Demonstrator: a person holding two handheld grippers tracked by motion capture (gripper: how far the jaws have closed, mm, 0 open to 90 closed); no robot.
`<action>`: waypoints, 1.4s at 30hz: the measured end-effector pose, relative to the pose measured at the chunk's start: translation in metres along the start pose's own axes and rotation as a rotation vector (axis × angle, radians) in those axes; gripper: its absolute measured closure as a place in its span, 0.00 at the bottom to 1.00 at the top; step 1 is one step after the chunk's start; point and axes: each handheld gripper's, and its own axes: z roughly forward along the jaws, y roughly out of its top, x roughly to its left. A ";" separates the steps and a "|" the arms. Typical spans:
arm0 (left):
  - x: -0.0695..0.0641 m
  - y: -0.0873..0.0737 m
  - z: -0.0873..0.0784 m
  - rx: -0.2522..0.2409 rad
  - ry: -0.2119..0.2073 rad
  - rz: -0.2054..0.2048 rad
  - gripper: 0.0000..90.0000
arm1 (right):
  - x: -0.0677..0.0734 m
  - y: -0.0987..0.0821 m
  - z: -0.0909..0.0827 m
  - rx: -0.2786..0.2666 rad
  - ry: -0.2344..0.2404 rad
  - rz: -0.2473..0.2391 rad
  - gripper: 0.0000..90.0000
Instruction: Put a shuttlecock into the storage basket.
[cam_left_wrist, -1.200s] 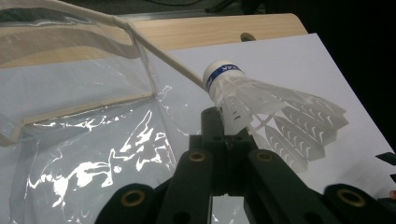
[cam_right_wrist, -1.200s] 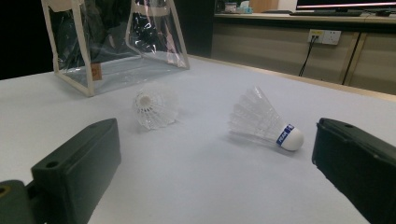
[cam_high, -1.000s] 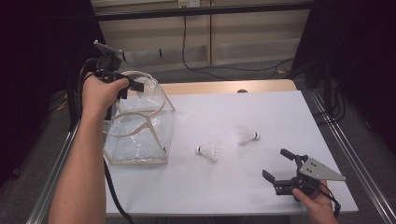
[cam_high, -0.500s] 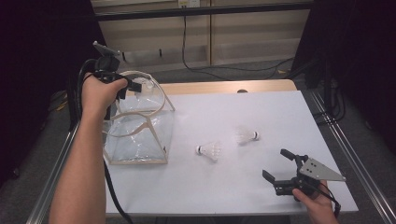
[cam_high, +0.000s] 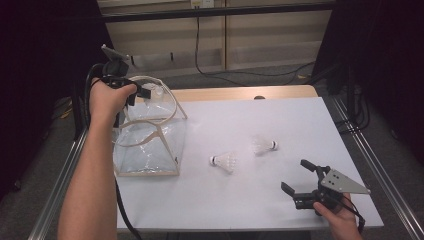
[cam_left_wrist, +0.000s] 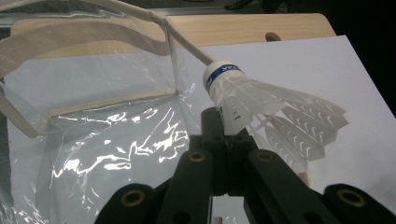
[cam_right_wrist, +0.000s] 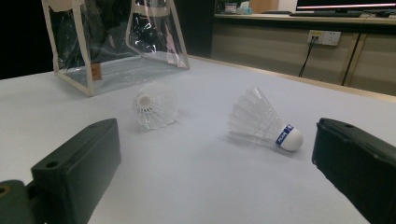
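You are holding the left gripper (cam_left_wrist: 227, 140), clamped on a shuttlecock (cam_left_wrist: 261, 105), above the clear bag (cam_high: 145, 142), its lower skirt hiding behind the jaws, while your right gripper (cam_high: 300, 176) is resting wide open, two shuttlecocks (cam_right_wrist: 264, 121) lying just ahead.

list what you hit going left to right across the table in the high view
left gripper over the clear bag → shuttlecock lying mid-table → second shuttlecock → right gripper, jaws open

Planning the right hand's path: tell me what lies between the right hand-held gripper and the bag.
In the high view, one shuttlecock lies between the right hand-held gripper and the bag.
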 end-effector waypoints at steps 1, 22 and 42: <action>0.000 0.000 0.000 0.001 -0.003 0.001 1.00 | 0.000 0.000 0.000 -0.001 0.000 -0.001 0.01; 0.008 0.002 0.008 0.003 0.022 -0.009 1.00 | 0.000 -0.001 0.000 0.000 0.004 0.004 0.01; 0.023 -0.001 0.015 0.000 0.063 -0.036 1.00 | 0.000 -0.001 0.000 0.004 0.004 -0.010 0.01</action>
